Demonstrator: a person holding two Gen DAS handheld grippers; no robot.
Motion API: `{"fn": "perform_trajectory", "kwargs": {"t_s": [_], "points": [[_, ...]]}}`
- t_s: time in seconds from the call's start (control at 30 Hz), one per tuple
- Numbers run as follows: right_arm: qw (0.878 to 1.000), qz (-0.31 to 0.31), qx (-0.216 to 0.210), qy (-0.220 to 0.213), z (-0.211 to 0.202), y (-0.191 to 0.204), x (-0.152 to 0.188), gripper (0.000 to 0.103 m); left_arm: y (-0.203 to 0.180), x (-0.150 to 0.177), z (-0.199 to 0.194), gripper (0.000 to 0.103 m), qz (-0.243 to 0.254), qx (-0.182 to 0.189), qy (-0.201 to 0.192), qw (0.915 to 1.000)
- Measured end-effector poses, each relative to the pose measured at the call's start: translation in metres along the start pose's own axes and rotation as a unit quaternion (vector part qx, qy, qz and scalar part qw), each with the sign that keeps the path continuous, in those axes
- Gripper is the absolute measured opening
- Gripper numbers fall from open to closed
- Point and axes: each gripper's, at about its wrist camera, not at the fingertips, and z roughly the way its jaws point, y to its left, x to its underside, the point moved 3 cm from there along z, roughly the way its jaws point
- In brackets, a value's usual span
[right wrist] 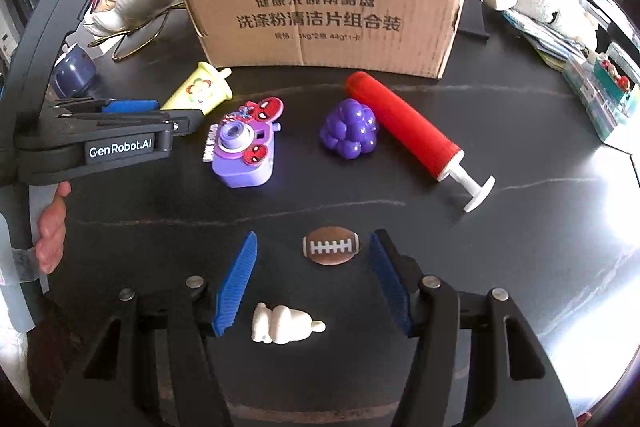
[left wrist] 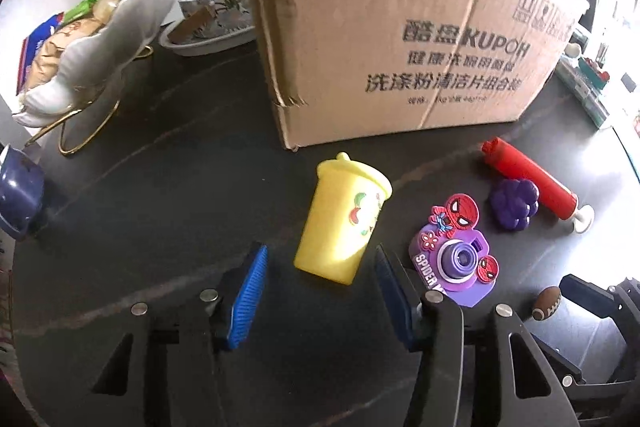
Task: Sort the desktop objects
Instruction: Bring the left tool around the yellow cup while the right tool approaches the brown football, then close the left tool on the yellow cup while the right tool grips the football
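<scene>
Left gripper (left wrist: 320, 259) spread, yellow cup (left wrist: 343, 219) lying on its side btwn fingers, pads not touching it. Right gripper (right wrist: 312, 247) spread too; toy football (right wrist: 331, 245) btwn tips, near right pad, white figurine (right wrist: 282, 323) nearer. Dark table (right wrist: 520, 247).
</scene>
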Motion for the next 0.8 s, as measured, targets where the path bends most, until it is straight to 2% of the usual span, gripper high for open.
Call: {"fn": "perform_trajectory", "kwargs": {"t_s": [0.13, 0.3, 0.37, 0.43, 0.7, 0.8], "points": [[1.0, 0.004, 0.002, 0.006, 0.004, -0.001, 0.001, 0.05, 0.0, 0.0, 0.007, 0.048, -0.006, -0.006, 0.004, 1.0], [1.0, -0.002, 0.015, 0.004, 0.005, 0.001, 0.002, 0.048, 0.003, 0.0, 0.011, 0.044, -0.018, -0.008, -0.002, 0.9998], [1.0, -0.006, 0.026, 0.002, 0.005, 0.002, 0.003, 0.037, 0.002, 0.0, 0.01, 0.033, -0.021, -0.008, -0.004, 0.9997], [0.999, -0.01, 0.037, 0.0, 0.005, 0.003, 0.003, 0.031, 0.001, 0.0, 0.01, 0.032, -0.023, -0.011, -0.005, 0.9997], [1.0, 0.001, 0.029, -0.001, 0.004, 0.0, 0.005, 0.03, -0.007, 0.001, 0.003, 0.031, -0.008, -0.018, -0.013, 0.9997], [1.0, 0.008, 0.026, -0.003, -0.001, -0.002, 0.002, 0.03, -0.008, 0.0, -0.014, 0.03, -0.01, -0.018, -0.036, 0.9991]]}}
